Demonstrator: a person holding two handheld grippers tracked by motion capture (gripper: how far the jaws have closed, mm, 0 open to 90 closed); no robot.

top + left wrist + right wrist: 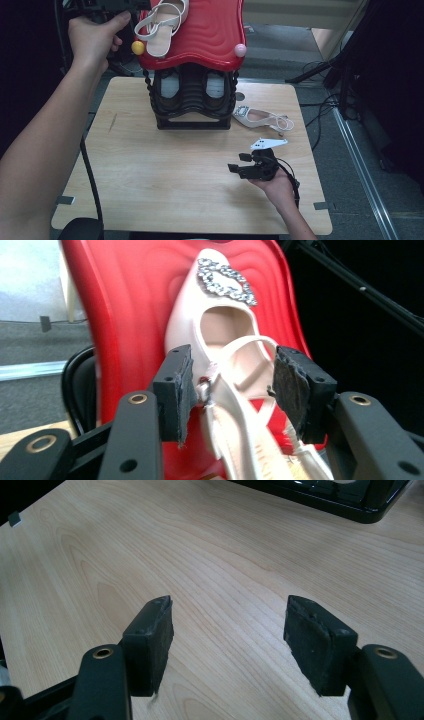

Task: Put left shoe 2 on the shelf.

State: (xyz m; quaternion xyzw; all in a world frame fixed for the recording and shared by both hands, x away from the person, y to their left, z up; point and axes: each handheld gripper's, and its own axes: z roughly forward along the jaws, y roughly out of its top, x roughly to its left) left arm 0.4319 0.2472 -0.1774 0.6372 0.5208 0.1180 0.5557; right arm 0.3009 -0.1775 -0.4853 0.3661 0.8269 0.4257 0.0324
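1. Sandal (161, 25) lay on the red shelf (210, 30) in our high view, left claw (107, 6) beside it; its mate (260, 119) lay on the desk (165, 170) beyond the right claw (240, 162).
2. Through the left gripper view, we saw the sandal (220, 340) pointing lengthwise away between released pads (181, 385).
3. Our right gripper view showed wide, empty pads (150, 640).

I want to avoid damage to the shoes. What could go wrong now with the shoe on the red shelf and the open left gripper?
1. The cream shoe lies on the red shelf with its heel end near the front edge; it may slide off.
2. The left gripper is open, but the straps sit between its pads, so pulling back might snag them.
3. The second shoe lies near the table edge and could be knocked down.
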